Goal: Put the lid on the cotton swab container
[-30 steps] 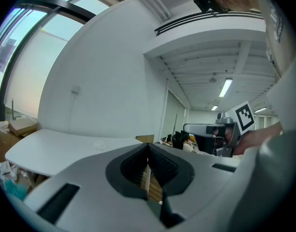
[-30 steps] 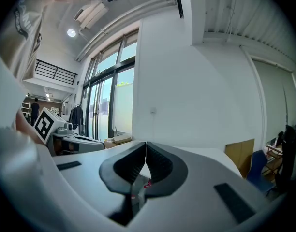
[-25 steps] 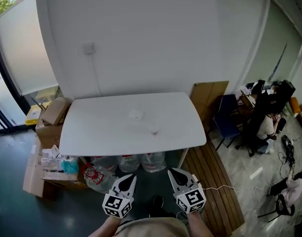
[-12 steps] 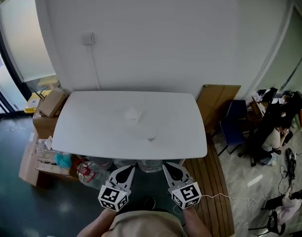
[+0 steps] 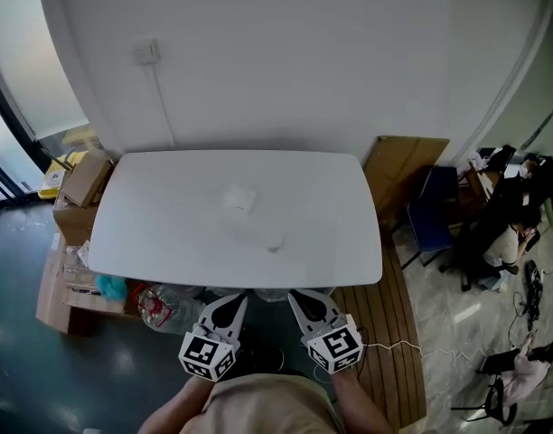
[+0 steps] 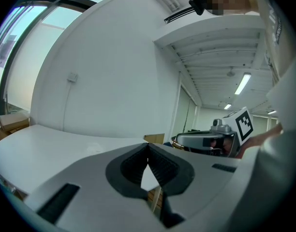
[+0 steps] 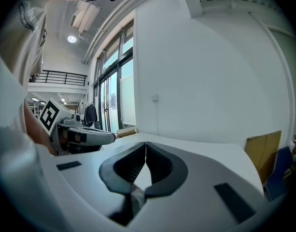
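A tall white wall point(image 5: 285, 52) fills the top of the head view, with a small switch plate point(image 5: 146, 51) and a thin cable running down from it. Below the wall stands a white worktop point(image 5: 150, 233) with rounded corners, seen from steeply above.

To the right, a brown wooden board point(image 5: 407, 165) leans against the wall, and a blue chair point(image 5: 430, 213) stands beside it. Wooden slats point(image 5: 385, 333) cover the floor on that side. Further right, a person point(image 5: 513, 235) sits at a cluttered desk.

At the left end of the worktop are cardboard boxes point(image 5: 78, 177); one stands open, and what it holds cannot be made out. Under the worktop's front edge lie clear plastic bottles point(image 5: 164, 304), one with a red label.

The left hand-held gripper point(image 5: 229, 304) and the right hand-held gripper point(image 5: 304, 301) hang side by side near the person's body, in front of the worktop edge and well apart from anything on it. In each gripper view the dark ribbed jaws are pressed together at the tips with nothing between them.

The cotton swab container point(image 5: 239, 197) is a small pale shape near the middle of the worktop; its contents are too faint to make out. What appears to be the lid point(image 5: 273, 240), smaller and round, lies near it, towards the person and apart from it
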